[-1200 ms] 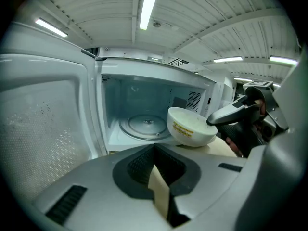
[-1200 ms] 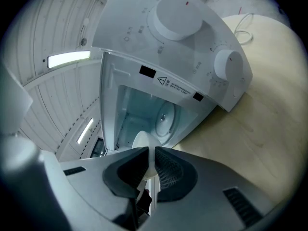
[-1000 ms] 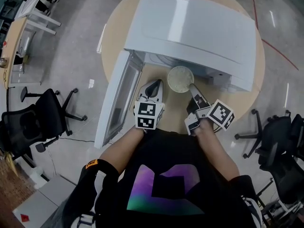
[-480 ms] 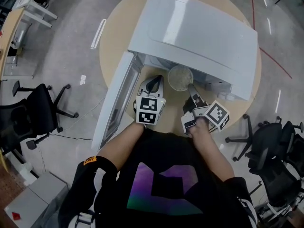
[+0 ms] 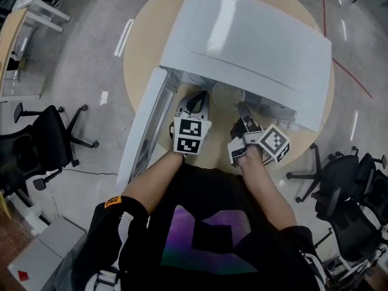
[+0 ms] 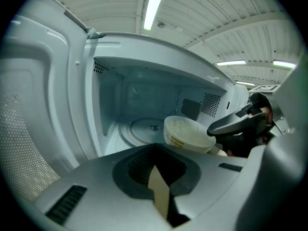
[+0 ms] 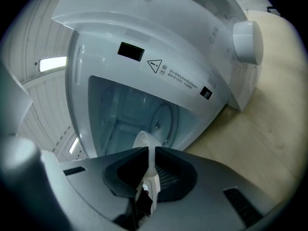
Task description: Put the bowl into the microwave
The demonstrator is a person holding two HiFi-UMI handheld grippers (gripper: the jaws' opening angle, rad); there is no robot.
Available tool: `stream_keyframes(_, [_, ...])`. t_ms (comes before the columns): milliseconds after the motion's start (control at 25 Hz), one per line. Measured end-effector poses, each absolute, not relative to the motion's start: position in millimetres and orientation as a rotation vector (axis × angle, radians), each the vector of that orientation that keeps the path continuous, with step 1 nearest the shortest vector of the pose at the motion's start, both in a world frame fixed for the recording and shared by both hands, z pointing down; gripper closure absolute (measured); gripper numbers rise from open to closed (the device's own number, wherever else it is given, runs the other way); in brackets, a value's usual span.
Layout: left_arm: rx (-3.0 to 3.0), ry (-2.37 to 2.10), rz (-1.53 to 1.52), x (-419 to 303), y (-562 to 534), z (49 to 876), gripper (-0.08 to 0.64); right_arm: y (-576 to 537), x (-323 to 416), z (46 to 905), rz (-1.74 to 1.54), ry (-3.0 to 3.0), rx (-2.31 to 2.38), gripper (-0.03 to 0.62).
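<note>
Your right gripper, clamped on the pale round bowl, has reached the open white microwave — nearly in; left gripper closed, empty.

- Head view: even, bright overhead light. Soft glare bands lie on the glossy white microwave casing beyond both grippers, and a faint sheen on the polished grey floor.
- Left gripper view: a long ceiling strip lamp above the left gripper burns out to white. The cavity ahead of its jaws is dim and bluish.
- Right gripper view: the white round bowl pinched by the right gripper is blurred, as are the grey jaw bodies nearest the lens. The pale wooden tabletop to its right is brightly lit.
- Both gripper views bow straight lines and darken to black at all 4 corners.
</note>
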State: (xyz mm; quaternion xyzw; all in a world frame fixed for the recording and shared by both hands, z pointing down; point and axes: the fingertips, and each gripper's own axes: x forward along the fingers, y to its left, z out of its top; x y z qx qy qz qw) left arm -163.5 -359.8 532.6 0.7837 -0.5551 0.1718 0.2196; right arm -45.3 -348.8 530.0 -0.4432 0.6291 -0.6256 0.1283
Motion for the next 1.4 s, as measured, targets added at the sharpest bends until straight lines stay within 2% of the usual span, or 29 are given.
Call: stream_keyframes(1400, [2.140, -1.524, 0.463, -168, -415, 535, 0.514, -423, -58, 547, -1.706, 1.603, -1.274, 0.538])
